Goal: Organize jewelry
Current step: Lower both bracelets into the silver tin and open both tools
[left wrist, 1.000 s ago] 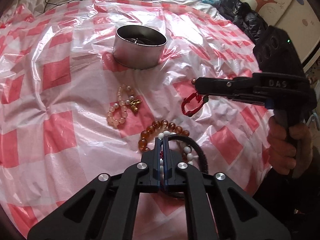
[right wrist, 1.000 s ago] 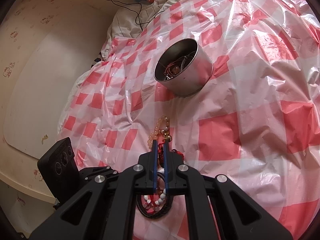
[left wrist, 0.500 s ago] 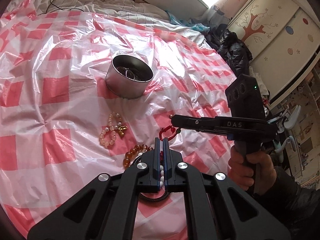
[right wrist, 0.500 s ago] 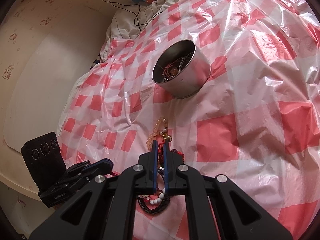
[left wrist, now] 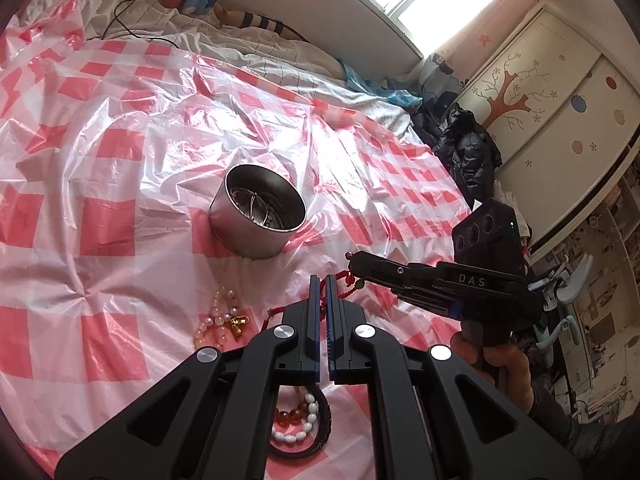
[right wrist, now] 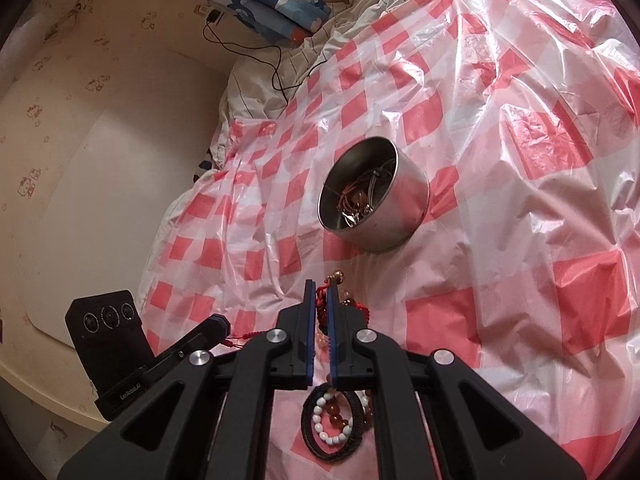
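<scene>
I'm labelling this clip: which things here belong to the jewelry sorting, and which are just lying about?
Part of the job:
metal tin
red cord bracelet in the right hand-held gripper
pale bead bracelet
white bead bracelet
black braided band

Lying about:
black cable
blue patterned pillow
dark jacket

A home bedroom: a bed with rumpled white checked bedding (left wrist: 280, 60), a cream wardrobe painted with a red tree (left wrist: 532, 92), cartoon-patterned beige wallpaper (right wrist: 52, 80).

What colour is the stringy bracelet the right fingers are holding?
Red, the corded bracelet; clearest in the right wrist view.
</scene>
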A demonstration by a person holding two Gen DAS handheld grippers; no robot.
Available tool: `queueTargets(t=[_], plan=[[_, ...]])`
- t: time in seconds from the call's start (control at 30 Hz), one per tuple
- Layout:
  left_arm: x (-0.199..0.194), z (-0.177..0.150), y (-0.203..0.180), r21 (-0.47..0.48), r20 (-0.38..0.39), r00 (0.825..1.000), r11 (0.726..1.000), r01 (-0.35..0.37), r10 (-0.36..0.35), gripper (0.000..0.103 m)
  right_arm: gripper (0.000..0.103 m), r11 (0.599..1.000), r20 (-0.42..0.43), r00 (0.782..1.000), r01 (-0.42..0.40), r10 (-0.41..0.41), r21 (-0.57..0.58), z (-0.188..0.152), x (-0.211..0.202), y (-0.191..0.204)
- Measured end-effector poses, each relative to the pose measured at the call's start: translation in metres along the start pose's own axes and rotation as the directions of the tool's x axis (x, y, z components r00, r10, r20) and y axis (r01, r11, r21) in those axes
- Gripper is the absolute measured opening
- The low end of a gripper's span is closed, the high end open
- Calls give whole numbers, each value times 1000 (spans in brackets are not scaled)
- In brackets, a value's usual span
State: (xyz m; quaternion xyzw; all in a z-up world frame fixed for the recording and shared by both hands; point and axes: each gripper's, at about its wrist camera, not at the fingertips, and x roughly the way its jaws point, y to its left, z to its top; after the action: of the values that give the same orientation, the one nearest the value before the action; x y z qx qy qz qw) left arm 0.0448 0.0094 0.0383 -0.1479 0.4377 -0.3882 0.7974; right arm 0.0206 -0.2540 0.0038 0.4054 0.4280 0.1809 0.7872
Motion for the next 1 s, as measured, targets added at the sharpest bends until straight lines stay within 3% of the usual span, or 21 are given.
queueTargets(t=[0.37,0.53,0.73,0.77,0.8,0.83,0.87,1.0], plan=[[19,34,9,-92,92,996,996,22,-14,2,6,998,68,996,-51,49,33,29,22,14],[37,53,12,-111,133,990,992,52,-37,2,6,1000,93,996,-1,1,-3,44,40,21],[71,71,16,-124,157,987,990,61,-41,2,7,981,137,983,142,-124,-134,61,56,30],[79,73,19,-135,150,989,990,41,-21,3,10,969,141,976,186,-164,-160,62,58,30],[89,73,22,-145,132,991,989,13,7,4,31,954,149,963,248,-225,-166,62,61,29],[95,72,24,-153,122,992,988,-20,38,10,36,943,152,951,293,-269,-159,62,61,24],[99,70,29,-171,108,991,983,-61,81,24,36,945,144,951,293,-273,-147,63,62,18],[90,65,35,-214,120,983,971,-109,137,42,40,961,174,955,260,-241,-96,66,48,10]])
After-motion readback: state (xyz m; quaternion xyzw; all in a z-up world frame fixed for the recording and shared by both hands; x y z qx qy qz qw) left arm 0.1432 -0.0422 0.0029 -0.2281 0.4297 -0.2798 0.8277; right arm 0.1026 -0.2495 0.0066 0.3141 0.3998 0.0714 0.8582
